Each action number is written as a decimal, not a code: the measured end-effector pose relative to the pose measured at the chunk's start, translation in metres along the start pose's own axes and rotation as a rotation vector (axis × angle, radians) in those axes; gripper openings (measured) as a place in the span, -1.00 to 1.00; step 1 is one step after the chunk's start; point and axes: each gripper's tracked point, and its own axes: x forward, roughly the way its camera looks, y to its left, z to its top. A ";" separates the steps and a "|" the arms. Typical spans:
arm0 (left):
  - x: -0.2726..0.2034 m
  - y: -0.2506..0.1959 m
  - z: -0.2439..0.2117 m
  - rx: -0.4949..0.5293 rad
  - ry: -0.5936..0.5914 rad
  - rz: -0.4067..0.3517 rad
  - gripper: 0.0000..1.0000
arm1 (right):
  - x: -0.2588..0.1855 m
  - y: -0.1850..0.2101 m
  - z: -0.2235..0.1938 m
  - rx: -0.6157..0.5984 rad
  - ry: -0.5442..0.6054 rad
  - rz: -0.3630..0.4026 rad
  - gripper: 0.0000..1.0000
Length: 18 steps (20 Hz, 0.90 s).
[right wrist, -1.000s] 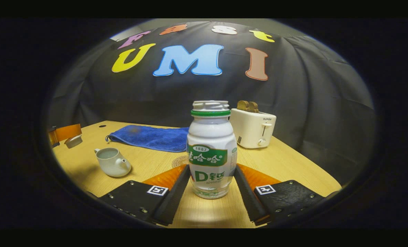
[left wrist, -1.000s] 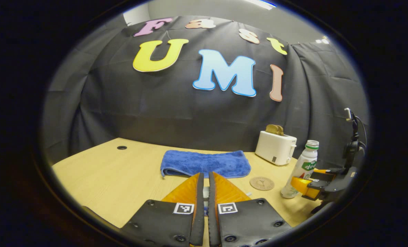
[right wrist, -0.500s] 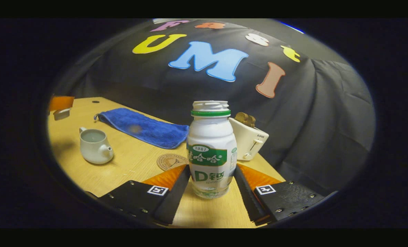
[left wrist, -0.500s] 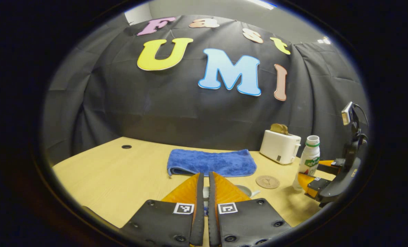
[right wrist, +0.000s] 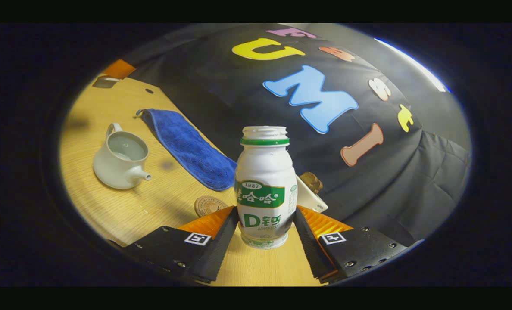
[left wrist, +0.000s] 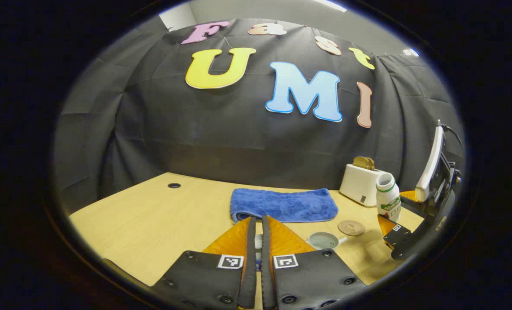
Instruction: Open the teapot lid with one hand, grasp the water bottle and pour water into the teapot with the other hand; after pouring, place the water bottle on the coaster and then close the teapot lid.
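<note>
My right gripper (right wrist: 264, 212) is shut on the white bottle (right wrist: 264, 189) with a green label and an uncapped neck. It holds the bottle off the table, leaning toward the pale teapot (right wrist: 120, 161). The teapot stands open, with liquid inside and its spout toward the bottle. The round brown coaster (right wrist: 208, 206) lies between them. My left gripper (left wrist: 257, 220) is shut on the small pale lid (left wrist: 258, 243), held above the table left of the teapot (left wrist: 323, 240). In the left gripper view, the right gripper (left wrist: 394, 211) carries the bottle (left wrist: 387, 200) beyond the coaster (left wrist: 351, 227). The left gripper (right wrist: 117, 69) with the lid (right wrist: 105, 82) sits far off.
A folded blue towel (left wrist: 284, 204) lies behind the teapot near the black cloth wall. A white toaster (left wrist: 361, 183) with toast in it stands at the back right, behind the bottle. The wooden table (left wrist: 152, 215) has a cable hole (left wrist: 174, 185) at the far left.
The right gripper has lifted the bottle off the table and leaned it over toward the teapot. The left gripper has shifted slightly, so the open teapot now shows beside its fingers.
</note>
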 end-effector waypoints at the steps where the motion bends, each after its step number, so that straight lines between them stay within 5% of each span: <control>1: -0.001 0.005 0.001 0.001 -0.001 0.005 -0.70 | 0.001 0.002 0.005 -0.041 -0.010 -0.004 0.55; 18: -0.007 0.034 0.010 -0.009 -0.004 0.034 -0.70 | 0.008 0.006 0.035 -0.546 -0.122 -0.084 0.55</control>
